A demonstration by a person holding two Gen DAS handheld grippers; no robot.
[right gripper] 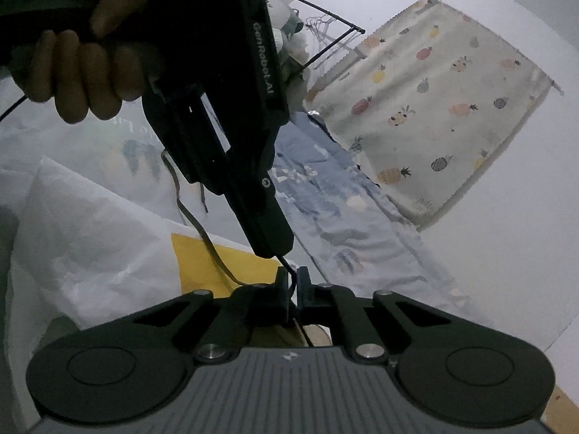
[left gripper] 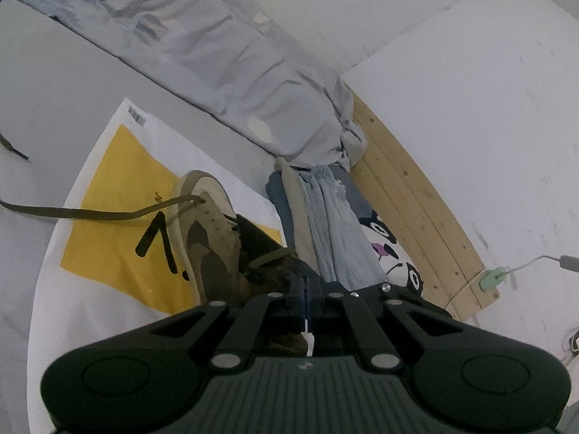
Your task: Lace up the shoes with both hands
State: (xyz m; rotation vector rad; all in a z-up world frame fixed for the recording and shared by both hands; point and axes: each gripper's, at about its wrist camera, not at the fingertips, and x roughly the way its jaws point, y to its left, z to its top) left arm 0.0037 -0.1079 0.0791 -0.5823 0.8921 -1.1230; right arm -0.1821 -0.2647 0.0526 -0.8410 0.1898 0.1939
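A tan and brown shoe (left gripper: 210,231) lies on its side on a yellow and white sheet (left gripper: 119,253). Its flat olive lace (left gripper: 90,213) runs from a front eyelet out to the left. Another stretch of lace crosses the tongue toward my left gripper (left gripper: 305,285), whose fingers are pressed together just past the shoe's opening. In the right wrist view a hand (right gripper: 79,72) holds the left gripper (right gripper: 275,249), and a thin dark strand of lace (right gripper: 289,269) leads from its tip straight into my right gripper (right gripper: 293,278). Both are shut on that strand. The shoe itself is hidden there.
Blue-grey printed bedding (left gripper: 202,54) runs behind the shoe. Folded clothes (left gripper: 325,224) and a wooden board (left gripper: 416,199) lie to its right, with a green plug and cable (left gripper: 492,276) beyond. A pineapple-print cloth (right gripper: 434,108) hangs at the back, with a wire rack (right gripper: 325,36) to its left.
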